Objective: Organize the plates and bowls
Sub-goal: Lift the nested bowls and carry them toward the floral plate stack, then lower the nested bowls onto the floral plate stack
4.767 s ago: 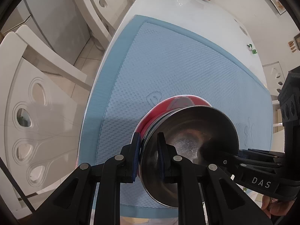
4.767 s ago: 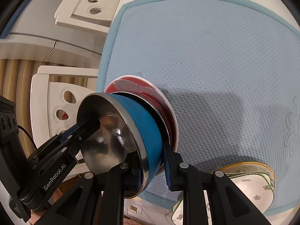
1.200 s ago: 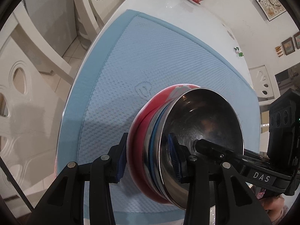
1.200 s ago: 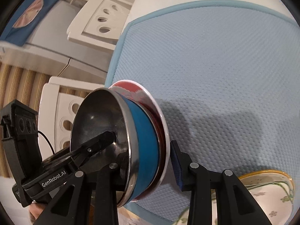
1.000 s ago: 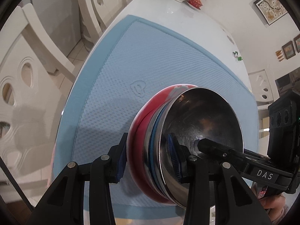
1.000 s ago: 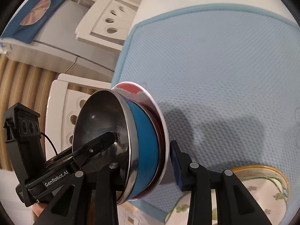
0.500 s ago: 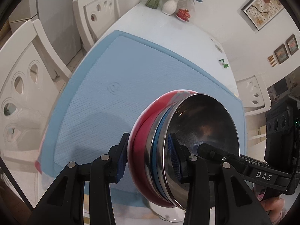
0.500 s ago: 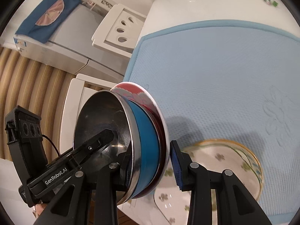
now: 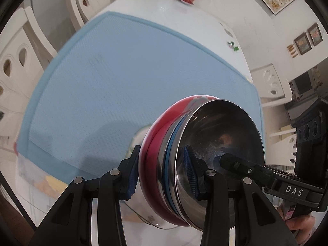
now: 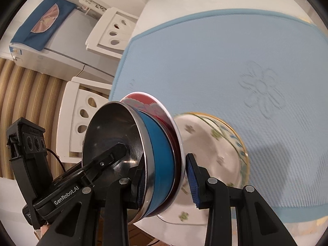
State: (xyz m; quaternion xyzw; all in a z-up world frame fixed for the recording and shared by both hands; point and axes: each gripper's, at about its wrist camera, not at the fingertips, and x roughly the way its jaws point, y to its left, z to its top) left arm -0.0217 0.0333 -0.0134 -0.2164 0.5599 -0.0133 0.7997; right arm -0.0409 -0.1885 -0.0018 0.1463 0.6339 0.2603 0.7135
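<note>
Both sets of jaws are closed on the same stack of bowls, one on each side; the left gripper (image 9: pixel 162 172) has one pad on the red outside and one pad inside the shiny bowl; the right gripper (image 10: pixel 167 179) has one pad inside the shiny bowl too, while its other pad looks a tiny bit off the white rim, so that side is hard to tell; the stack of bowls (image 9: pixel 196 157) is a steel bowl (image 10: pixel 114 143) with a blue outside, sitting in a red bowl (image 9: pixel 155 143); the stack is tipped on its side and held up in the air; it is over the near edge of the blue mat (image 9: pixel 114 78) on the white table (image 9: pixel 160 12); just under it lies a white plate (image 10: pixel 215 143) with little green flowers and a gold rim; white chairs (image 10: pixel 82 119) stand beside the table.
</note>
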